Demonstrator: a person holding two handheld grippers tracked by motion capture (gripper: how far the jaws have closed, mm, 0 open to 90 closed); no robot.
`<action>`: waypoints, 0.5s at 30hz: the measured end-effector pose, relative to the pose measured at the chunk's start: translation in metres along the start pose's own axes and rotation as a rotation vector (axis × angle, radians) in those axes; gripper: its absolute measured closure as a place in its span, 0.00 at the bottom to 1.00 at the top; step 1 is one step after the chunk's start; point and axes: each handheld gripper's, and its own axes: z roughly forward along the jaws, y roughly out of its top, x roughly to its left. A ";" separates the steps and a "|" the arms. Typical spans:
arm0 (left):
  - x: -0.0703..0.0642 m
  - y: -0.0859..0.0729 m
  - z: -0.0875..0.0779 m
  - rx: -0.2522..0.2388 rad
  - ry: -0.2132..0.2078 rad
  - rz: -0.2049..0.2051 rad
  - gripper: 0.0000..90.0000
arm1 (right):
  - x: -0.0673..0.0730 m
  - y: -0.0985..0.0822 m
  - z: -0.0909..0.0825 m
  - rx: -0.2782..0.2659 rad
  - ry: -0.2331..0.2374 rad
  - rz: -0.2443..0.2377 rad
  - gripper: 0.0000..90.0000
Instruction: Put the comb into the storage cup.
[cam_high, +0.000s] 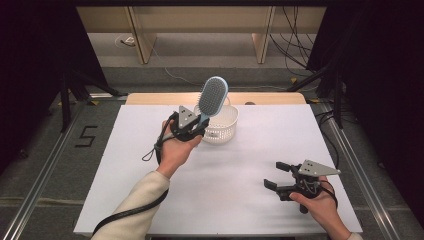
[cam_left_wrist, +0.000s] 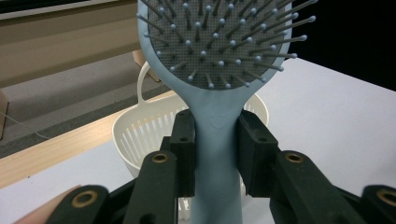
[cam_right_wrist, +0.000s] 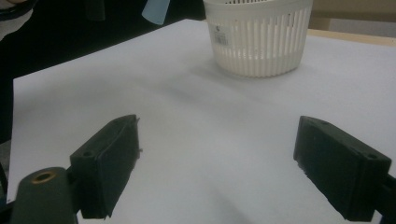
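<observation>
**Hairbrush clamped upright beside the basket**

The left gripper (cam_high: 192, 131) has its two black jaws closed on the handle of a pale blue hairbrush (cam_high: 212, 97), one pad pressing each side of the narrow neck just under the head. The brush stands nearly upright, tilted a little, its head raised above the jaws and its handle running down between them. In the left gripper view the brush (cam_left_wrist: 218, 93) rises straight up the middle, with the white basket (cam_left_wrist: 140, 135) right behind and below it. In the high view the brush head sits above the near-left rim of the basket (cam_high: 222, 127).

The brush is smooth moulded plastic with an oval head; its grey cushion is set with many thin pins, each tipped with a small ball. The basket is round, white plastic, with slotted walls and a loop handle. The worktop (cam_high: 240, 165) is flat, white and matte.

The right gripper (cam_high: 280, 177) is held low over the near-right part of the worktop, well apart from the basket, its jaws wide apart with nothing between them.

One brush, one basket, two grippers.
</observation>
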 end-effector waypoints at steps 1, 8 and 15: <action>0.000 0.000 0.000 0.001 0.000 -0.001 0.77 | 0.000 0.000 0.000 0.000 0.000 -0.001 0.17; 0.001 0.004 0.002 -0.008 -0.001 0.004 0.77 | 0.000 0.000 0.000 0.000 0.000 -0.001 0.17; 0.002 0.006 0.005 -0.009 0.001 0.001 0.77 | 0.000 0.000 0.000 0.000 0.000 -0.001 0.17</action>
